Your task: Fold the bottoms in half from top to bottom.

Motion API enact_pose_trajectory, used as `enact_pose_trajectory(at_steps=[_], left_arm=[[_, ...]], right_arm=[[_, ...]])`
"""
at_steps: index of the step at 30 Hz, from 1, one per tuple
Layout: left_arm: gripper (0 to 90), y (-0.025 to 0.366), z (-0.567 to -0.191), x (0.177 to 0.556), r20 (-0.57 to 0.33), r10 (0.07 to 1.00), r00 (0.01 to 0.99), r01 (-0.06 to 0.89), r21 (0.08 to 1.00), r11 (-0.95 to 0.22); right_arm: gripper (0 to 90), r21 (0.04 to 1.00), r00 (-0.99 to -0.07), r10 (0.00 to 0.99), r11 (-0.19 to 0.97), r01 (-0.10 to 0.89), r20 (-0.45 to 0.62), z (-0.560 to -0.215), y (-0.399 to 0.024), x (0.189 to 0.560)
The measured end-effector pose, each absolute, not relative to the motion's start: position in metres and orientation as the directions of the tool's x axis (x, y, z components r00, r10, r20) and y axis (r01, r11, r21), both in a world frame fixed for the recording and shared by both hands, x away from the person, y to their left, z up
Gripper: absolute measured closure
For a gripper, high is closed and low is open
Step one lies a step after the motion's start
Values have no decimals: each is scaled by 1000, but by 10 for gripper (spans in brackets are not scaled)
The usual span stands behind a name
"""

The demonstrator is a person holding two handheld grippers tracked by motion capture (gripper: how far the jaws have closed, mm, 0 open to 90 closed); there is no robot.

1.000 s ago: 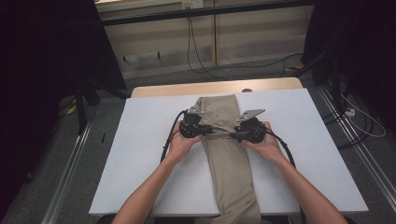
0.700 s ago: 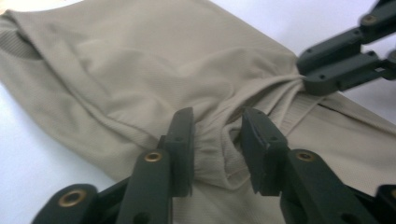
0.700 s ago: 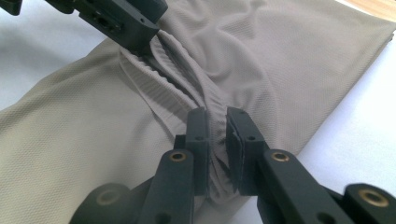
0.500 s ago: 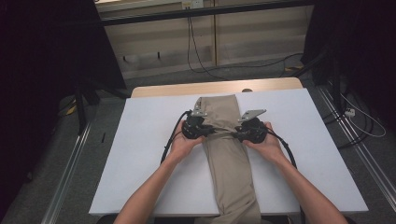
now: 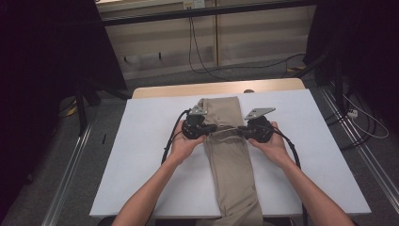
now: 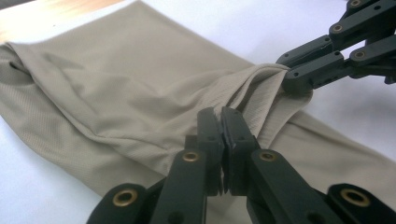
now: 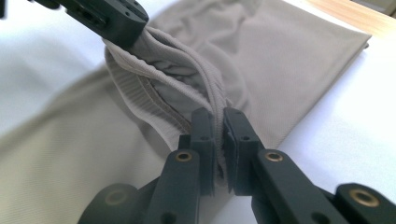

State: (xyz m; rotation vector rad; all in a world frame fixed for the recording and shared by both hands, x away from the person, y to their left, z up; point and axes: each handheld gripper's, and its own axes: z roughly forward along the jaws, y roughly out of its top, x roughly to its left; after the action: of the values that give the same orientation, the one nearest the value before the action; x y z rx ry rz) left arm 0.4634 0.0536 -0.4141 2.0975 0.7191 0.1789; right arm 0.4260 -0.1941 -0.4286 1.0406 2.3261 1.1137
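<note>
Folding in progress. The long beige knit-fabric trousers (image 5: 230, 160) lie lengthwise down the middle of the white tabletop (image 5: 141, 155), already folded to 1 narrow strip; the far end lies flat near the wooden edge strip (image 5: 221, 88), the near end runs off the tabletop's front edge toward me. I judge the lengthwise fold done and the crosswise fold just starting: both side edges are pinched at roughly the strip's upper third, nothing lifted or carried over yet. What is left, as I read it: raise the pinched line and fold 1 end over the other.

Left gripper (image 6: 223, 116): fingers (image 6: 208, 135) have just been closing and now stand nearly together, clamping a gathered ridge of the cloth at the left edge.

Right gripper (image 7: 219, 119): fingers (image 7: 203, 133) likewise just closed, with a bunched hem (ribbed band visible) caught between them at the right edge.

The cloth between the 2 grips is drawn into taut pleats, so both holds look firm.
</note>
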Motion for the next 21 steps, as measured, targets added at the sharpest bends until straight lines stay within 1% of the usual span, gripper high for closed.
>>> enact_pose_trajectory(at_steps=[3, 4, 9, 13, 21], left_arm=[[876, 57, -406, 451, -128, 531, 838, 407, 795, -450], [876, 58, -405, 447, -140, 524, 840, 411, 795, -446], [875, 64, -405, 418, -160, 480, 863, 407, 783, -470], [875, 67, -404, 392, -144, 439, 887, 374, 782, -499], [875, 72, -405, 348, -175, 364, 915, 353, 784, -510]], right_arm=[[832, 785, -682, 731, 421, 454, 3, -419, -196, 415], [832, 789, -690, 723, 421, 447, 5, -417, -196, 410], [832, 783, -726, 685, 415, 463, 66, -416, -201, 386], [832, 766, -751, 657, 447, 462, 70, -415, -200, 362], [828, 764, -784, 613, 461, 451, 93, -411, -203, 311]])
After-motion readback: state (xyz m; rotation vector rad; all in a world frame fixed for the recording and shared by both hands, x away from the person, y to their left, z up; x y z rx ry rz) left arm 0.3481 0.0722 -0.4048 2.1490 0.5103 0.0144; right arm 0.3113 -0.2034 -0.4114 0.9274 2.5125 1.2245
